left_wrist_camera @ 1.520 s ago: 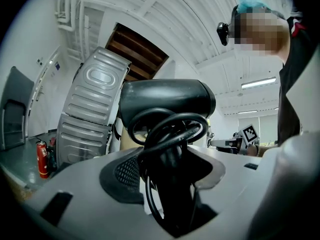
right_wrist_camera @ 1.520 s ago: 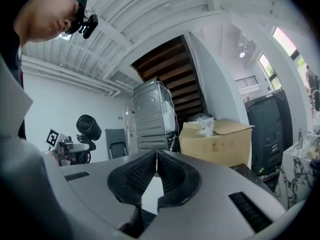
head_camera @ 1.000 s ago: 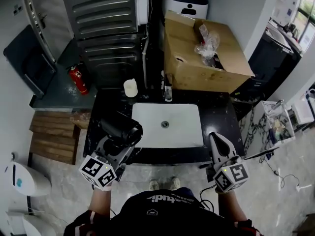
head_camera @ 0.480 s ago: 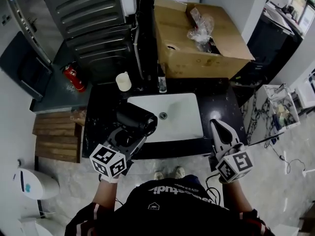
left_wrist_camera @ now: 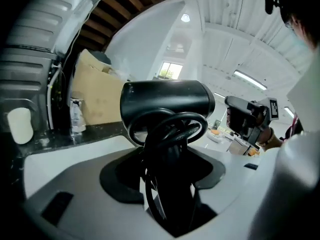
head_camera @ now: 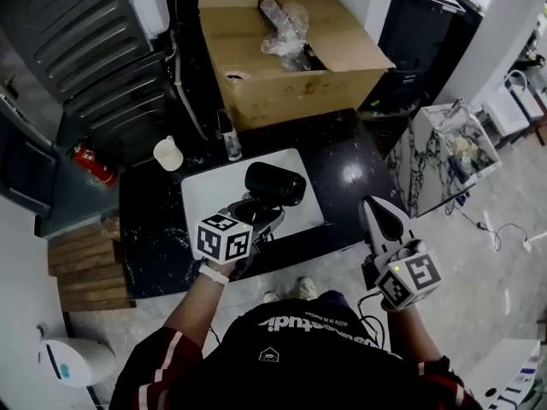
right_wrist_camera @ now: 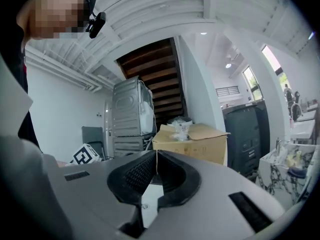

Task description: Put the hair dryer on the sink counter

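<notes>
A black hair dryer (head_camera: 275, 184) hangs over the white sink basin (head_camera: 203, 196), barrel lying crosswise. My left gripper (head_camera: 256, 215) is shut on its handle, which carries the coiled black cord (left_wrist_camera: 172, 130). In the left gripper view the dryer's barrel (left_wrist_camera: 167, 100) fills the middle and the handle stands between the jaws of the left gripper (left_wrist_camera: 167, 174). The black sink counter (head_camera: 352, 171) surrounds the basin. My right gripper (head_camera: 377, 209) is held off the counter's front right corner, shut and empty; in the right gripper view the tips of the right gripper (right_wrist_camera: 156, 157) meet.
An open cardboard box (head_camera: 282, 58) stands behind the sink. A white cup (head_camera: 168, 154) and a small bottle (head_camera: 226, 135) sit on the counter's back left. A grey appliance (head_camera: 77, 49) and a red fire extinguisher (head_camera: 92, 165) are at left, a marble-patterned stand (head_camera: 444, 152) at right.
My left gripper has carried the hair dryer from the counter's front left edge forward and right, over the basin. The right gripper has kept its place at the front right.
</notes>
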{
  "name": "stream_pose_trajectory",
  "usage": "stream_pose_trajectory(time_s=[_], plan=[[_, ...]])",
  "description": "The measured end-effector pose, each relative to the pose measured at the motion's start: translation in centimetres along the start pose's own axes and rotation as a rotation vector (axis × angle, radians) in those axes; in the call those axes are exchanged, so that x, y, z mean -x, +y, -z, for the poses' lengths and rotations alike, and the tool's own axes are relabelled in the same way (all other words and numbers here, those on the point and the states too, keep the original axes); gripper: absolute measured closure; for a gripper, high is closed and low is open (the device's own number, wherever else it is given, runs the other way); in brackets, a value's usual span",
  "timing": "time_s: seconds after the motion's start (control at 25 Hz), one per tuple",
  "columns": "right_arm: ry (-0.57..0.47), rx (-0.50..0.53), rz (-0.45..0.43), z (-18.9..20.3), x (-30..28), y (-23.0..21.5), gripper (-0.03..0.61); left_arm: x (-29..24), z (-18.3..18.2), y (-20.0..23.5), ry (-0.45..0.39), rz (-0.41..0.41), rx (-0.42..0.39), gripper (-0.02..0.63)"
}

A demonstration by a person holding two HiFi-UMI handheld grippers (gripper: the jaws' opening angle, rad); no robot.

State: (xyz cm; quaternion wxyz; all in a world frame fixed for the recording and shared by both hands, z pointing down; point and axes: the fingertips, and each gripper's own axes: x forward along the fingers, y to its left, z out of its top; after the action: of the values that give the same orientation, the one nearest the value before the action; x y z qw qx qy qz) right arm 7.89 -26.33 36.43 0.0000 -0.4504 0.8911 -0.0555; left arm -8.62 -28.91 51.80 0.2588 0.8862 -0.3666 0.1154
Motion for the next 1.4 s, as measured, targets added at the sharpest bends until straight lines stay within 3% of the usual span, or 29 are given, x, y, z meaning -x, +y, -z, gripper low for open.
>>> stream_pose_trajectory(time_s=[0.28,0.52,0.72,0.96,1.4], plan=[[0.003,-0.044,0.112,0.3,3.4,-3.6,0.538,-11.4,3.0,-2.6,0.249,0.098,-0.055,0.365],[0.019,-0.05,0.15,1.0,5.0,-5.6,0.538,-17.7,7.3,-4.5,0.495,0.111,-0.134,0.365],[0.044,-0.049,0.174,2.1,5.8,-6.5,0.538,-20.7,10.0,-4.4,0.652,0.06,-0.239,0.364],[0.047,-0.061,0.193,2.3,6.1,-7.5,0.538,-21.8,11.9,-4.8,0.701,0.061,-0.224,0.36],[0.052,-0.076,0.183,2.4,5.5,-8.5,0.538,-21.8,12.3,-5.4,0.733,0.049,-0.294,0.348]])
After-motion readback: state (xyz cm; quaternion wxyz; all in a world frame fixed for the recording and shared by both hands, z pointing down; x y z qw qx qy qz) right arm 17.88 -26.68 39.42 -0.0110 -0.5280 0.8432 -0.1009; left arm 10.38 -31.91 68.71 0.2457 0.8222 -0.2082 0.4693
